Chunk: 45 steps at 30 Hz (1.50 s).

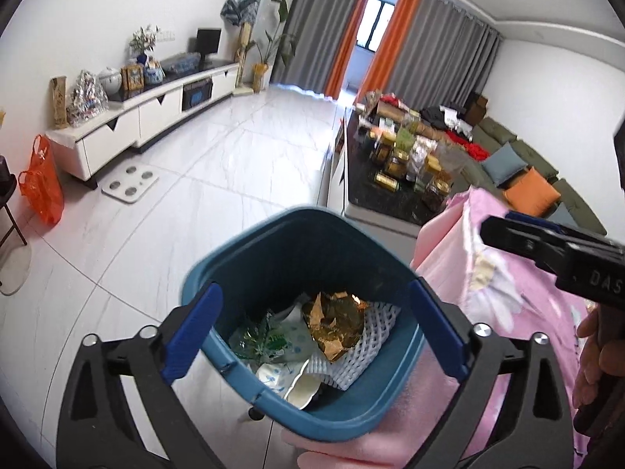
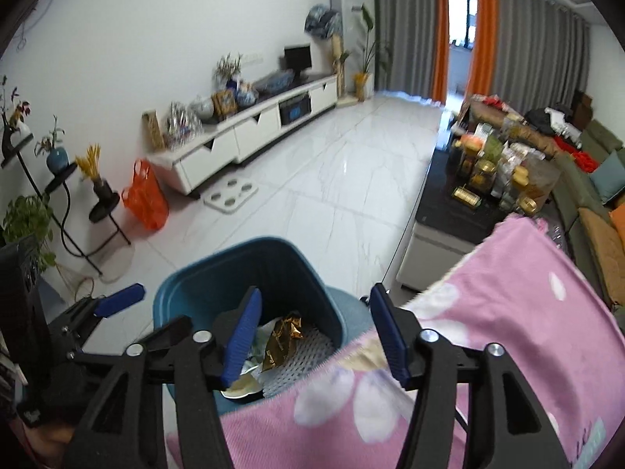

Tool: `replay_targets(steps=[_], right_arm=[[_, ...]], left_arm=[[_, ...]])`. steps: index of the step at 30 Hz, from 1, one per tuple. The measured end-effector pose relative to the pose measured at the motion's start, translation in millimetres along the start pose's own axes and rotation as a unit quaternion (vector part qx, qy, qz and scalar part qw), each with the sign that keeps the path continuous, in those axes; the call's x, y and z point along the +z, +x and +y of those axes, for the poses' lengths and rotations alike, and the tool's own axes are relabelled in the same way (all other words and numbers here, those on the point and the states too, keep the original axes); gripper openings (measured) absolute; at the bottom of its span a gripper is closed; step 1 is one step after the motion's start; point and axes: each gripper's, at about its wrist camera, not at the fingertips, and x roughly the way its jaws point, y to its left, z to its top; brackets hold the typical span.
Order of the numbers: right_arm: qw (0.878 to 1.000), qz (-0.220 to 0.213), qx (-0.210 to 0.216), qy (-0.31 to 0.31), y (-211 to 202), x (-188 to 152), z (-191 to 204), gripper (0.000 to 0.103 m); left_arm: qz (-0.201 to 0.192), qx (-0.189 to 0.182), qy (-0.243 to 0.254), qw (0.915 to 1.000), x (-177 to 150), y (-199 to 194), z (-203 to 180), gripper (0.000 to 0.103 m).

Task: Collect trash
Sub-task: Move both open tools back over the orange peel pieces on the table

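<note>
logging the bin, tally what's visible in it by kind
gold wrapper: 1
white foam net: 1
green-print clear wrapper: 1
blue-dotted white packet: 1
total: 4 told apart in the bin; more may lie underneath

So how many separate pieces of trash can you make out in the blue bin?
About 4, more may be hidden: gold wrapper on top, white foam net beneath it, green-printed wrapper left, white blue-dotted packet at the near side.

A home living room: a long white low TV cabinet (image 2: 250, 133) along the wall, grey and orange curtains (image 2: 406, 27), an olive-green cushioned sofa (image 1: 519, 156), glossy white marble-tile floor (image 2: 332, 179).
</note>
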Motion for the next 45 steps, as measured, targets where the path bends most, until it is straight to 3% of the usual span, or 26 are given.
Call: replay_targets(steps=[5, 12, 18, 23, 28, 36, 40, 45], right_arm=[[0.998, -0.057, -0.001, 0.007, -48.7, -20.5, -0.1, 0.08], [0.992, -0.122, -0.016, 0.015, -111.8, -62.8, -1.2, 0.096], [0.987, -0.156, -0.036, 0.031, -153.7, -101.1, -3.3, 0.096], [0.978, -0.191, -0.071, 0.044, -196.0, -141.9, -9.7, 0.096], [0.969, -0.203, -0.111, 0.086, -228.6, -183.5, -27.0, 0.096], [0.945, -0.234, -0.187, 0.129, -279.2, -238.4, -44.5, 0.096], [0.929, -0.249, -0.232, 0.144, -305.2, -266.6, -45.2, 0.096], [0.918, -0.252, -0.26, 0.163, -326.3, -294.2, -49.1, 0.096]], left_arm=[[-0.059, -0.008, -0.01, 0.9982, 4.4, -64.3, 3.7, 0.097], [-0.124, -0.019, 0.032, 0.9916, -14.3, -147.9, -16.8, 0.097], [-0.177, -0.069, 0.044, 0.9809, -34.7, -205.1, -42.9, 0.097], [-0.226, -0.105, 0.094, 0.9639, -59.4, -249.7, -83.5, 0.097], [-0.237, -0.141, 0.138, 0.9511, -84.5, -275.3, -124.4, 0.097], [-0.197, -0.202, 0.182, 0.942, -108.9, -277.7, -174.5, 0.097], [-0.18, -0.235, 0.207, 0.9326, -123.5, -275.0, -194.1, 0.097], [-0.165, -0.264, 0.232, 0.9216, -143.5, -278.8, -214.8, 0.097]])
